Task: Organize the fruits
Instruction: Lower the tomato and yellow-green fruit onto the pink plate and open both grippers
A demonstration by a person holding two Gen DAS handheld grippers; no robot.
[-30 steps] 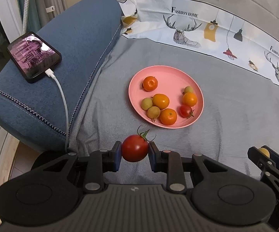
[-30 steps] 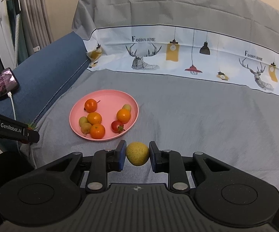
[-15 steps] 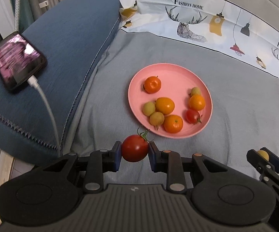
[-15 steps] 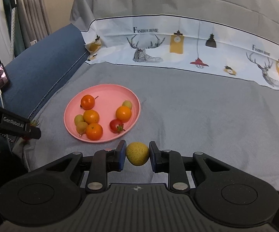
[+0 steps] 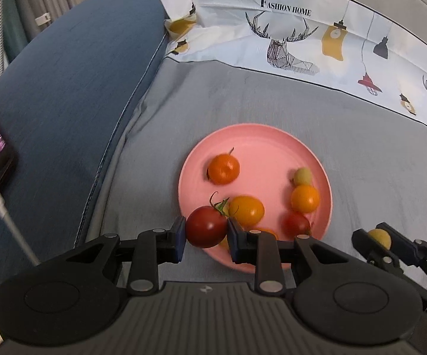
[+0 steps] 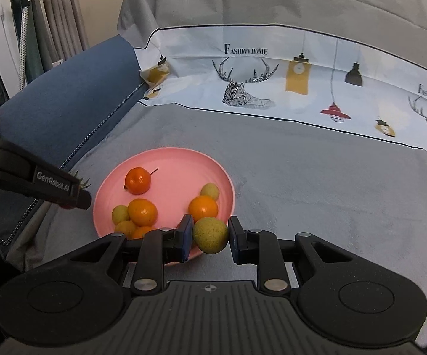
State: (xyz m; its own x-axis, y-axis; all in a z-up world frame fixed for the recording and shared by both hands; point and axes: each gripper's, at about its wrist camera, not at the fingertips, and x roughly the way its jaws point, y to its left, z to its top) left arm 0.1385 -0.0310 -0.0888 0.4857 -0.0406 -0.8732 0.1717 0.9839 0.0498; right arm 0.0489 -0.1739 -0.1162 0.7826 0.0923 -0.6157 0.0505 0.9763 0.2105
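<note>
Right now my left tongs [image 5: 207, 230] are clamped on a round red tomato with a green stalk [image 5: 206, 226], and my right tongs [image 6: 210, 235] are clamped on a small round yellow-green fruit with a speckled skin [image 6: 210, 235]. What the coming move turns on, as I judge it, is where each fruit sits against the near rim of the round pink plastic plate [image 5: 261, 139] on the grey bedsheet [image 5: 376, 162].

In the left wrist view the tomato lies low and left of centre in the frame, overlapping the plate's lower left rim; the bare pink floor lies ahead and slightly right. The tomato is round, so it has no long axis to mind; its stalk points up and to the right. In the right wrist view the yellow-green fruit overlaps the plate's [image 6: 184, 159] lower right rim, with the open floor ahead and to the left. Both tongs look about equally close to the plate, one at each side.

The left view shows a small red tomato [image 5: 295, 223] on the plate, which my right view hides behind the tongs. The right view shows the left tongs from the side, at middle left of the frame, with only the tomato's green stalk peeping out. How high either fruit hangs above the plate I cannot tell.
</note>
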